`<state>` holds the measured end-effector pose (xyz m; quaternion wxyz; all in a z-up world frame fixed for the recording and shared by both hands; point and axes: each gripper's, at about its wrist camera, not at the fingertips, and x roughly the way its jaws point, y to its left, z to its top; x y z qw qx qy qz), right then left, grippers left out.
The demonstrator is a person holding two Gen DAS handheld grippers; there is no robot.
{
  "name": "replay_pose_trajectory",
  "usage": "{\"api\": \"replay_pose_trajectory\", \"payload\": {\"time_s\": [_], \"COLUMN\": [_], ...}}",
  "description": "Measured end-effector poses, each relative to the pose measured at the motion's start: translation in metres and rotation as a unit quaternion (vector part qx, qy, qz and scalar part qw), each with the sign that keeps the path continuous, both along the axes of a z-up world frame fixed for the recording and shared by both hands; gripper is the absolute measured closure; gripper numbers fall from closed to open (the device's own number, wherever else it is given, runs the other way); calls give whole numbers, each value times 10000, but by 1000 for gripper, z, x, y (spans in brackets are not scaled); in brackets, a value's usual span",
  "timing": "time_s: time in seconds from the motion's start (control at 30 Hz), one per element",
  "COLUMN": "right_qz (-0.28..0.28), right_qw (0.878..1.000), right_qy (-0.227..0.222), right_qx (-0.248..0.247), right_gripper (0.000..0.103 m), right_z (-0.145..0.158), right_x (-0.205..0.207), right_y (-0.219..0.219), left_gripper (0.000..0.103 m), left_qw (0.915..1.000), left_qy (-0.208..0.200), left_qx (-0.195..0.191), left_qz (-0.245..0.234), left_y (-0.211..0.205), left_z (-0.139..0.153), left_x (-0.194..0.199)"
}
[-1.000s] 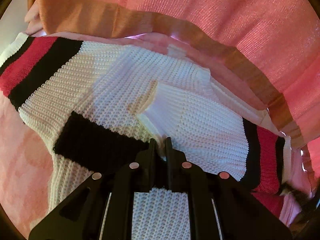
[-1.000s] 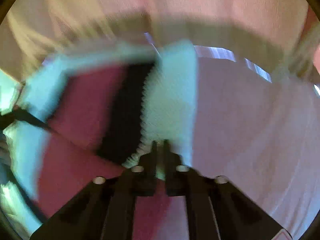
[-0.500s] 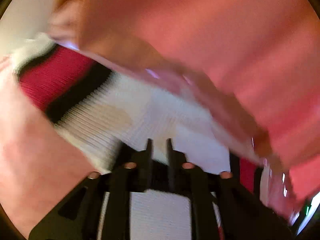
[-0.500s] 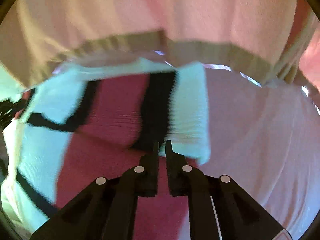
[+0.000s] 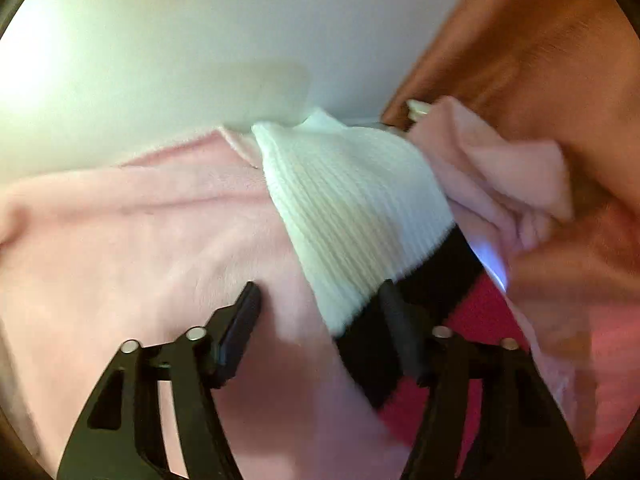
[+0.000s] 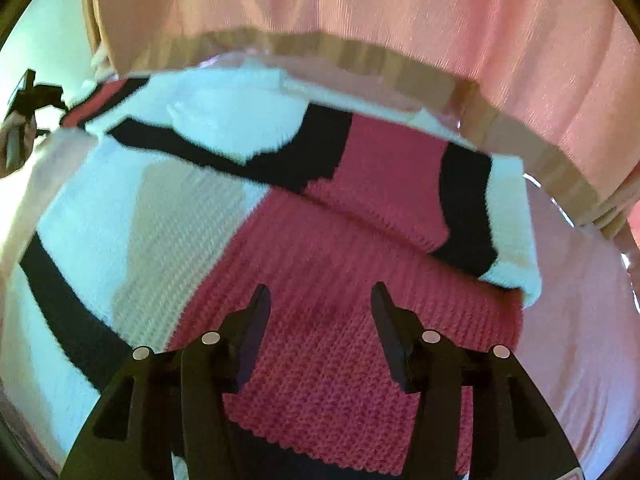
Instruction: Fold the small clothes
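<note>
The knit sweater [image 6: 304, 264], in white, black and red, lies folded on the pink blanket [image 5: 132, 240]. The right gripper [image 6: 320, 300] hovers above the sweater's red panel, jaws opening, nothing between them. The left gripper [image 5: 320, 300] hovers over the blanket at the sweater's white cuff edge, jaws opening and empty.

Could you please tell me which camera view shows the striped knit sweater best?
The right wrist view: the sweater fills it, with white, black and red panels visible. The left wrist view catches only a blurred white cuff with black and red bands.

Pink fleece blanket [image 5: 140, 232], knit sweater [image 6: 320, 264] lying folded directly on it
</note>
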<state>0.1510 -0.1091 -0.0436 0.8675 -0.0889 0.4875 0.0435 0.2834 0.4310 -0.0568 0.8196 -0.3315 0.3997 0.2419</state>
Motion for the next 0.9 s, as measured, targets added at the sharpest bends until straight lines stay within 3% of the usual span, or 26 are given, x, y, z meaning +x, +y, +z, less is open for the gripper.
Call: {"api": "replay_pose_trajectory", "payload": {"time_s": [0.03,0.07,0.1,0.2,0.3,0.37,0.43,0.47,0.53,0.6,0.67,0.7,0.77,0.9], "right_qz": [-9,-22,-88,-262,-467,-575,-644,-690,-815,-936,-1040,-1129,-1214,-1298], "right_qw": [10000,9999,9999,9992,9980,9968,9958,9953,9933,9906,9889,9877,9865,9857], "right_qy": [59,111,130,147,61,-22,-128,-189,-336,-395,-367,-343,-225,-106], "right_qx": [2,13,43,250,430,557,640,658,744,912,1000,1024,1076,1069], "right_gripper": [51,50,49,47,46,46,40,38,37,34,32,31,31,31], "right_z": [-4,-7,-8,-5,6,17,28,33,45,56,60,60,58,52], "right_x": [1,2,3,7,8,8,7,6,4,3,3,2,3,5], "right_y": [0,-1,-3,-13,-26,-35,-41,-45,-55,-67,-77,-84,-94,-108], "left_gripper": [60,89,94,96,96,96,96,95,95,92,86,75,62,60], "left_qw": [10000,9998,9994,9973,9846,9665,9351,9265,8978,8753,8667,8624,8706,8974], "left_qy": [-32,-91,-89,-302,-847,-1222,-1618,-1701,-1796,-1615,-1230,-897,-474,-278], "left_qx": [44,-38,-70,468,956,1208,1319,1273,1101,875,684,478,155,-524], "left_qz": [-27,-193,-328,-477,-1193,-1905,-2863,-3105,-3868,-4474,-4785,-4959,-4895,-4373], "left_y": [1,2,0,-31,-97,-155,-240,-264,-342,-415,-466,-496,-512,-466], "left_z": [0,0,3,34,86,121,159,166,176,165,139,112,73,41], "left_x": [3,9,15,16,4,-9,-34,-39,-59,-67,-69,-71,-71,-74]}}
